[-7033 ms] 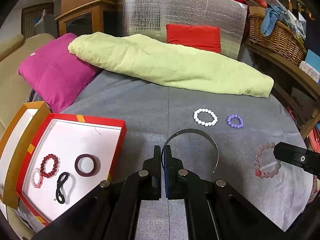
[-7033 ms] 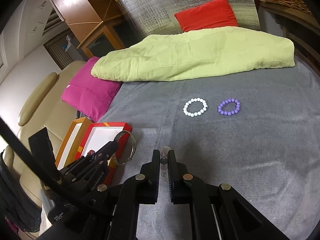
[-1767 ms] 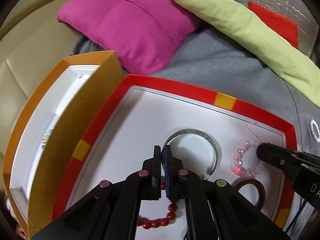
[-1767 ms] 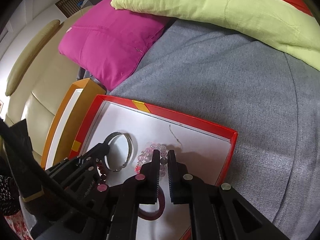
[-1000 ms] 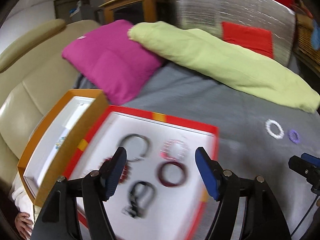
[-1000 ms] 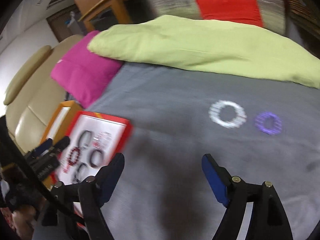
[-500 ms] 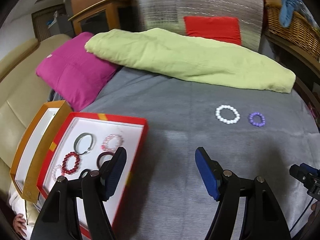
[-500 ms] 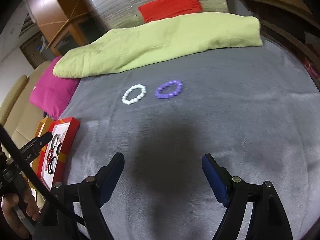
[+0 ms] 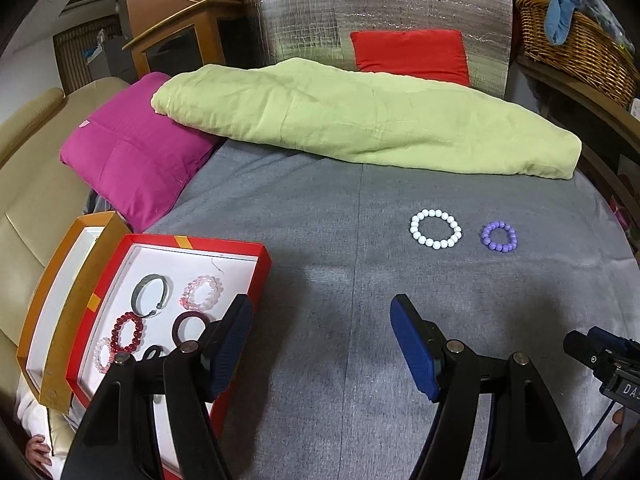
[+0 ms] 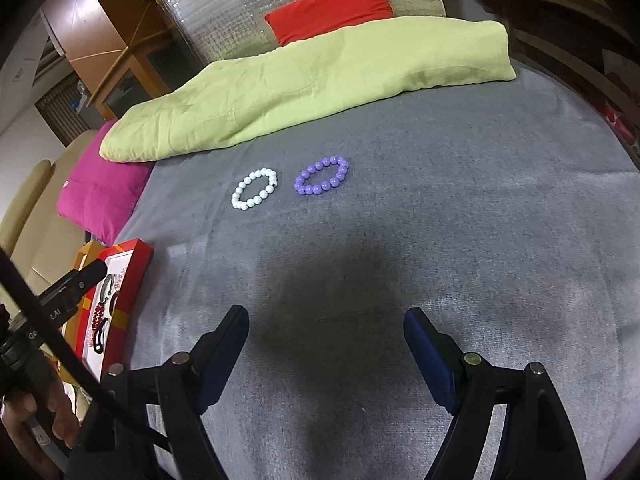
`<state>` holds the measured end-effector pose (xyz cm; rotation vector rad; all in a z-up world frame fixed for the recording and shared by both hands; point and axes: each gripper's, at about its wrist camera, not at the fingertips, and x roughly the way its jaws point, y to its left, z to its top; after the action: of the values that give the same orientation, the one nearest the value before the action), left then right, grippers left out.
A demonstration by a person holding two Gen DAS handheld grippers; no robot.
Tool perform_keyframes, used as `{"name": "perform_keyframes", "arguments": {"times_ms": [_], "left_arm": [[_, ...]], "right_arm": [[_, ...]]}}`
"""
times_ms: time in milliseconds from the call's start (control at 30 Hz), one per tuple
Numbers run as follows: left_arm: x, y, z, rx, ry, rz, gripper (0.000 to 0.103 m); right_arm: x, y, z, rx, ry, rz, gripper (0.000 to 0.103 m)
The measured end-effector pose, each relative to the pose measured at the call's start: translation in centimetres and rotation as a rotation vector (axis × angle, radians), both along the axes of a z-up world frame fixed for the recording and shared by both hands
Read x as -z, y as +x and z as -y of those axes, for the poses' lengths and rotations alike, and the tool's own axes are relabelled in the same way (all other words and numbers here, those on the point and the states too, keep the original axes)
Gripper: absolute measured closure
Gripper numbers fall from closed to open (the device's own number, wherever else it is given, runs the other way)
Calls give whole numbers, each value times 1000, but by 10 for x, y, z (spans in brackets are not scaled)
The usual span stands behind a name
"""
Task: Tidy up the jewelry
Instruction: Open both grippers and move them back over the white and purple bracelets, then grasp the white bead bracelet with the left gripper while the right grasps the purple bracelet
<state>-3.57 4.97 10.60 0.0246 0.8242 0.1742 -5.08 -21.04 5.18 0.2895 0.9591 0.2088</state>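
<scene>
A white bead bracelet (image 9: 435, 229) (image 10: 255, 189) and a purple bead bracelet (image 9: 499, 237) (image 10: 322, 181) lie side by side on the grey cloth (image 9: 340, 240), far ahead of both grippers. At the left stands a red box (image 9: 262, 276) (image 10: 132, 276) with a white floor. It holds a silver bangle (image 9: 147, 295), a pink bead bracelet (image 9: 201, 293), a dark red bead bracelet (image 9: 127, 332), a maroon ring bangle (image 9: 188, 326) and more. My left gripper (image 9: 322, 334) is open with nothing in it, just right of the box. My right gripper (image 10: 326, 344) is open and empty over bare cloth.
A rolled lime-green blanket (image 9: 360, 116) lies across the back, with a magenta cushion (image 9: 132, 152) at its left and a red cushion (image 9: 412, 56) behind. An orange box lid (image 9: 56, 304) leans beside the red box. A wicker basket (image 9: 576, 52) sits back right.
Earlier both grippers were shut on a silver bangle and a pink bracelet in the box. Both opened, left them there, and swung right over the cloth; the last half second shows little motion.
</scene>
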Motion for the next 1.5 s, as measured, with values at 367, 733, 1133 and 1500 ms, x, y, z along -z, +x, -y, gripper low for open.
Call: {"name": "perform_keyframes", "arguments": {"times_ms": [367,733,1133,1500], "left_arm": [[50,16,3,31,-56,-75,31],[85,25,13,123,-76,-112,31],[67,87,8,80,-145,-101,31],[78,168,58,82,-105,-166,33]], "right_arm": [[0,31,2,13,-49,-13,21],[9,148,-11,56,-158,-101,49],[30,158,-13,24,-220,-126,93],[29,105,38,59,7,-41,93]]}}
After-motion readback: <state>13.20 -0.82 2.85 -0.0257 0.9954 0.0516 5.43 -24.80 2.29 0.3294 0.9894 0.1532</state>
